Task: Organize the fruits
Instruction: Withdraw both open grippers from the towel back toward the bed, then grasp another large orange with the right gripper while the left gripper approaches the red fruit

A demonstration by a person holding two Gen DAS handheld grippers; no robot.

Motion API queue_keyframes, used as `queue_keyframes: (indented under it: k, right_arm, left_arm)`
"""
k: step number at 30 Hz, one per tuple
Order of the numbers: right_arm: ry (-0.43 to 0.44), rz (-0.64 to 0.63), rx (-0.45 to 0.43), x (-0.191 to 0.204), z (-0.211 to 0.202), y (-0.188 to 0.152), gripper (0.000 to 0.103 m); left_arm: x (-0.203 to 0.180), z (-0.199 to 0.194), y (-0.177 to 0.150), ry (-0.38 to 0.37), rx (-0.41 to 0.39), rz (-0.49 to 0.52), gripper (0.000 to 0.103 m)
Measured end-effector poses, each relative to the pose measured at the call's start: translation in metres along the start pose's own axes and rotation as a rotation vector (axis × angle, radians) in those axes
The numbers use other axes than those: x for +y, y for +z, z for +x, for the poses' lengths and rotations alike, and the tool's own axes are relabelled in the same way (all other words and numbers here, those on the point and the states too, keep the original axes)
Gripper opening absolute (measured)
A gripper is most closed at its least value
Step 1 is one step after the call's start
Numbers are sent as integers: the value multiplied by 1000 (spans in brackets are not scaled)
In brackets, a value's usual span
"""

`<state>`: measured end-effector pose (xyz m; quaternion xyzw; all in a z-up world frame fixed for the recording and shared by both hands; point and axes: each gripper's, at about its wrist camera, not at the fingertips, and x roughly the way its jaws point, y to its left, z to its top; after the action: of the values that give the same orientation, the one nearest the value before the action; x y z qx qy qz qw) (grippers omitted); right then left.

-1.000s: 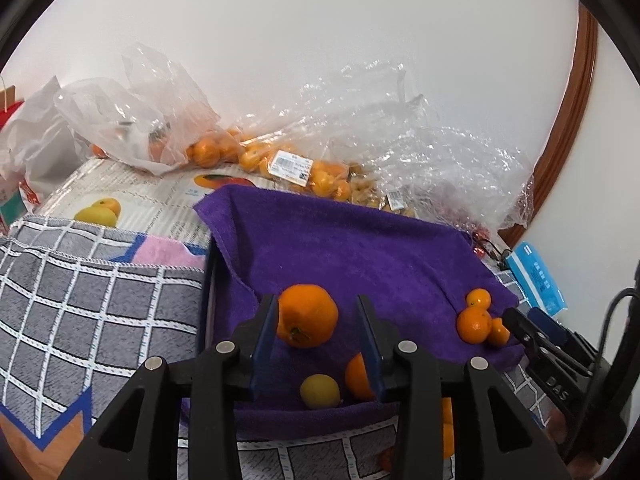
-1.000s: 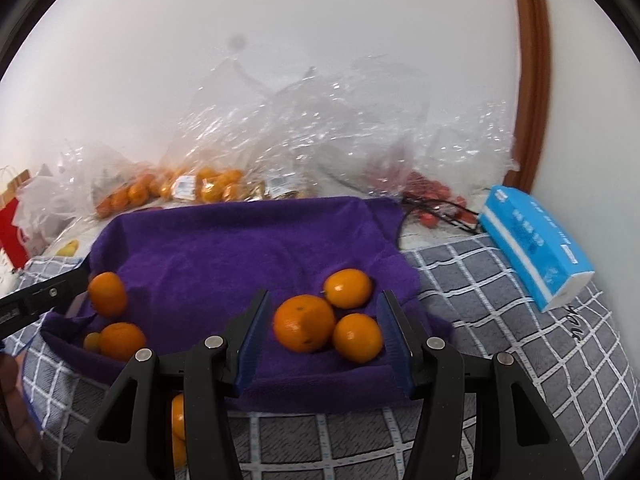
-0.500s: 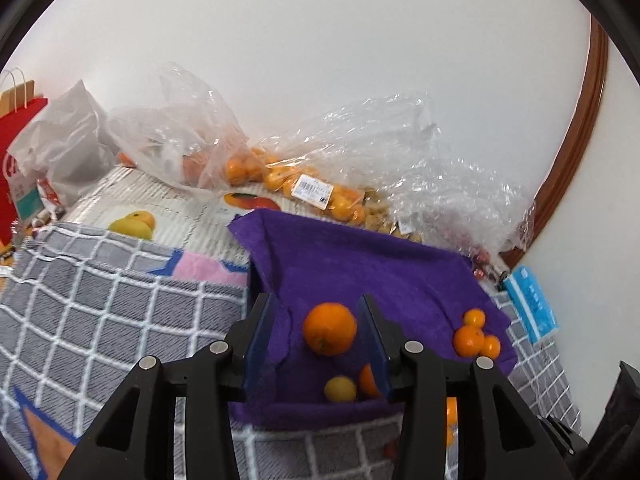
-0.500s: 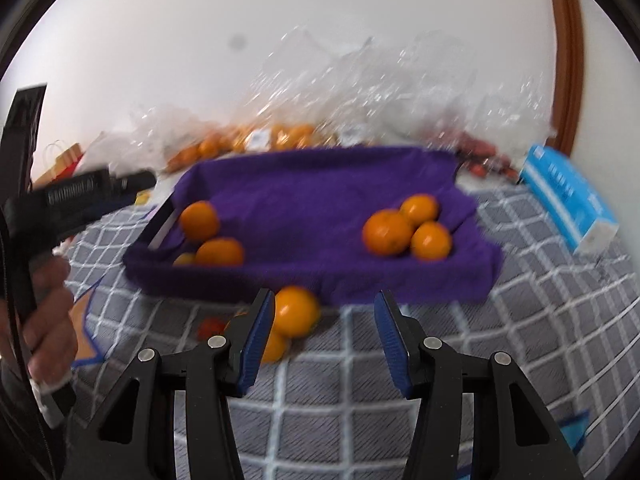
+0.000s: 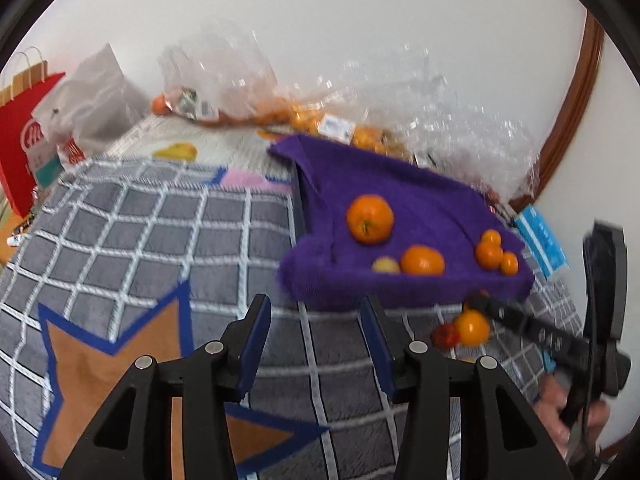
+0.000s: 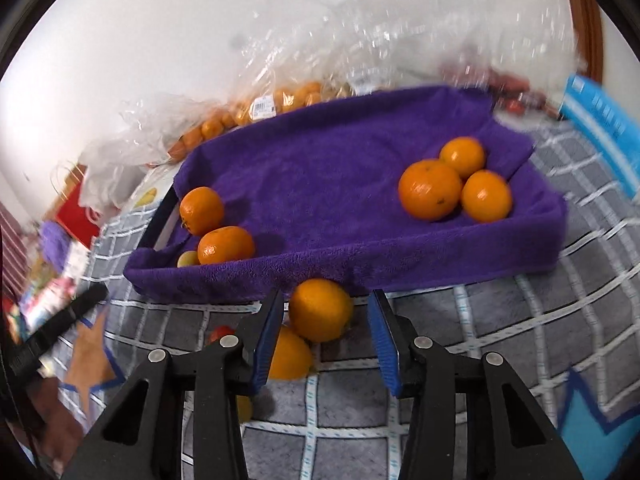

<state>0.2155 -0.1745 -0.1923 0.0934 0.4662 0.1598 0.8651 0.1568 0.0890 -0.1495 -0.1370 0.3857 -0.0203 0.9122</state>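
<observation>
My right gripper [image 6: 325, 334] is closing around an orange [image 6: 320, 309] that lies on the checked blanket [image 6: 500, 368] just in front of the tray's near wall; the fruit sits between the blue pads, which do not seem to press it yet. A second orange [image 6: 289, 354] touches it on the near left, partly behind my left-hand finger, and a small red fruit [image 6: 219, 332] lies just beyond that. The tray, lined with a purple towel [image 6: 320, 168], holds three oranges [image 6: 456, 184] bunched at its right end and two oranges [image 6: 214, 226] with a small yellow fruit [image 6: 187, 258] at its left end. Its front wall stands right behind the orange I am closing on.

My left gripper [image 5: 316, 330] is opening with nothing between its pads, over the blanket left of the tray. Crinkled plastic bags [image 5: 400, 120] of fruit lie behind the tray against the wall, a blue packet [image 6: 600, 120] beyond its right end, a red paper bag [image 5: 24, 136] well to its left.
</observation>
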Motion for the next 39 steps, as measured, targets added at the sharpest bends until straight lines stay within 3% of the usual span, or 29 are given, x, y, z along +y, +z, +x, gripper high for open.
queue_keyframes:
  k: [2,7,13,19,22,24,27,30,32,36,39]
  right_arm:
    - [11,11,8,-3,3,1,35]
    - [3,14,-35,-10,-14,-1,35]
    - [-235,-120,-89,-22,-47,-19,35]
    - [-213,-110,-55,-30,-31,-31,35]
    - [-241,-143,-51,-24,-28,-31,35]
    - [-210,-161,-67,-23,-33,-33,35]
    - [-200,-163,-113,-30,-48,-37,35]
    - [-216,-135,-134,-40,-56,-39,35]
    - [-197,-100,-147,-47,-61,-39,35]
    - [-209,-85,-136,-50,-59,-37,35]
    - [-195,-82,-120,-52,-55,-36,35]
  left_arm:
    - [-2,4,-5,-4,27,11,44]
    - [-4,11,-19,-5,82,15,44]
    - [-10,7,-31,52,69,55,44]
    - [-3,5,-31,52,62,14,46]
    - [-3,4,-32,78,58,-1,46]
    - [-8,3,-33,108,64,1,46]
    - [-26,0,-32,55,92,48,45]
    - [-53,-5,-28,43,56,122,45]
    - [-72,1,-25,29,74,167,45]
    - [-95,18,-24,-15,130,182,45]
    - [-107,28,-22,7,148,216,41]
